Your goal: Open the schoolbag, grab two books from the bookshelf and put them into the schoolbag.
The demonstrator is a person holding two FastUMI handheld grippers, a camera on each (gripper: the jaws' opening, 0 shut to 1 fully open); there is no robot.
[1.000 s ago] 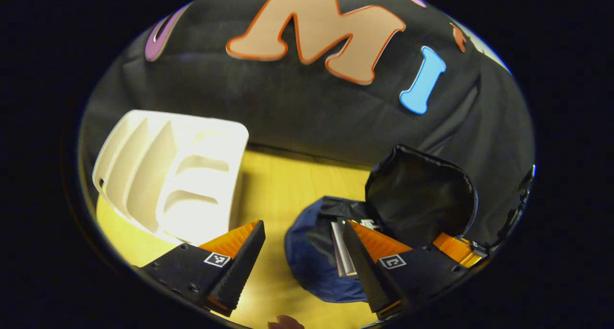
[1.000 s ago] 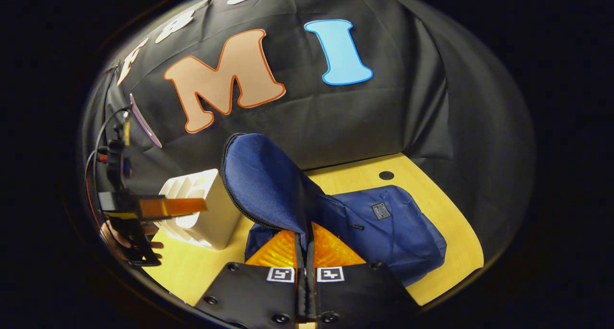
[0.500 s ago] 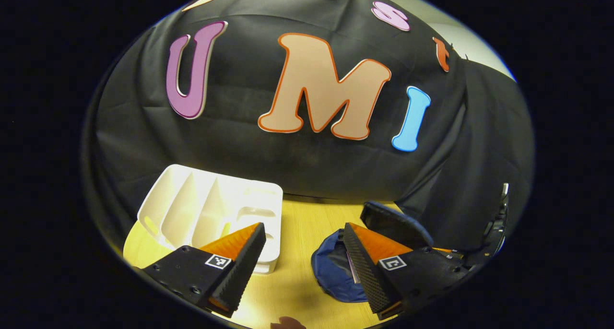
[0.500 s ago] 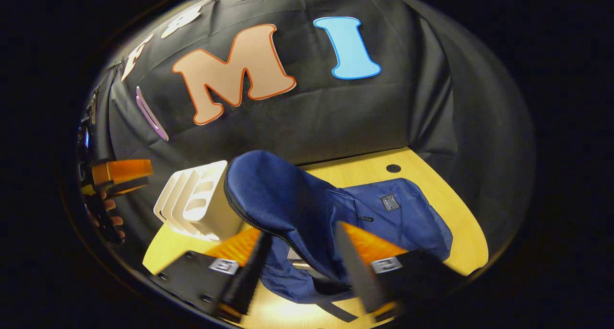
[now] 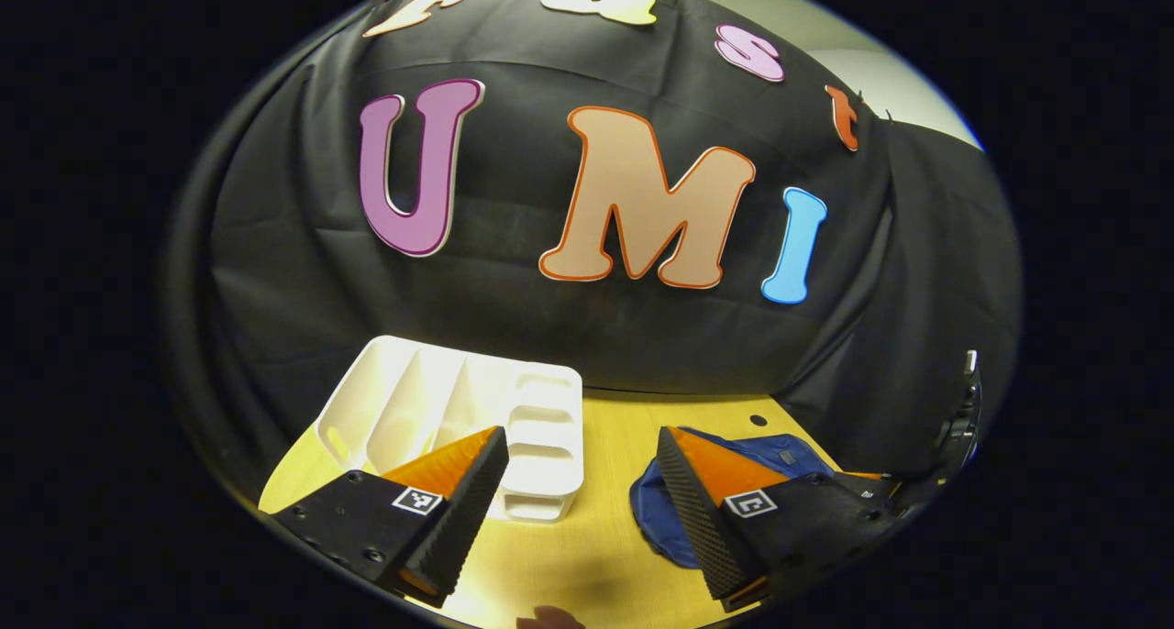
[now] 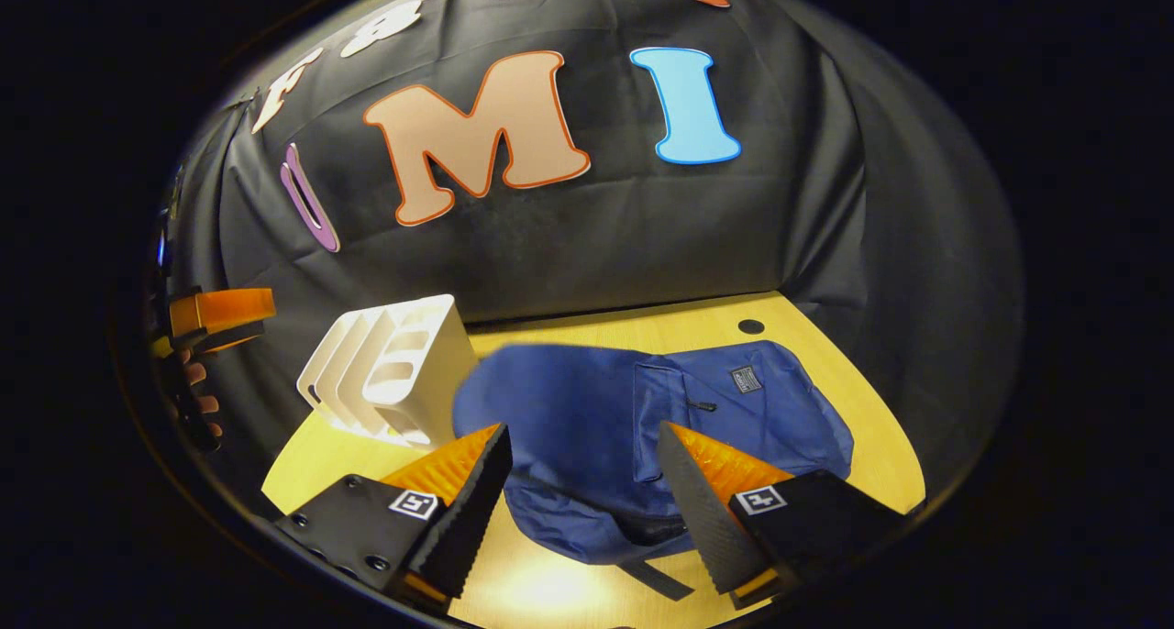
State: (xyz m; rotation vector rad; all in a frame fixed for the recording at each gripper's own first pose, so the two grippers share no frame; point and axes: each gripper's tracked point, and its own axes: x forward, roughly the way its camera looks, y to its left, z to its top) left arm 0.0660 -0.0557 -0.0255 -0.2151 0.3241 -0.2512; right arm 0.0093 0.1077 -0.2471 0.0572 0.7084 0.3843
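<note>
The schoolbag (image 6: 734,409) was seen lying flat on the counter (image 6: 825,331), toward its right side, with its flap folded down over the body, so nothing of its contents could be made out and whether the 2 books were inside could not be told. The white bookshelf (image 6: 404,372) was stood just beside the bag's left end, near the counter's back-left corner, and its slots appeared empty, which suggested the packing step was likely finished. The right gripper (image 6: 582,482) was held above the bag's near edge with its fingers spread wide and nothing between them. In the left gripper view, the left gripper (image 5: 582,487) was likewise held wide and empty, raised over the counter's front edge between the bookshelf (image 5: 495,427) and the schoolbag (image 5: 770,455). Both were judged to be kept clear because nothing seemed left to grasp.
</note>
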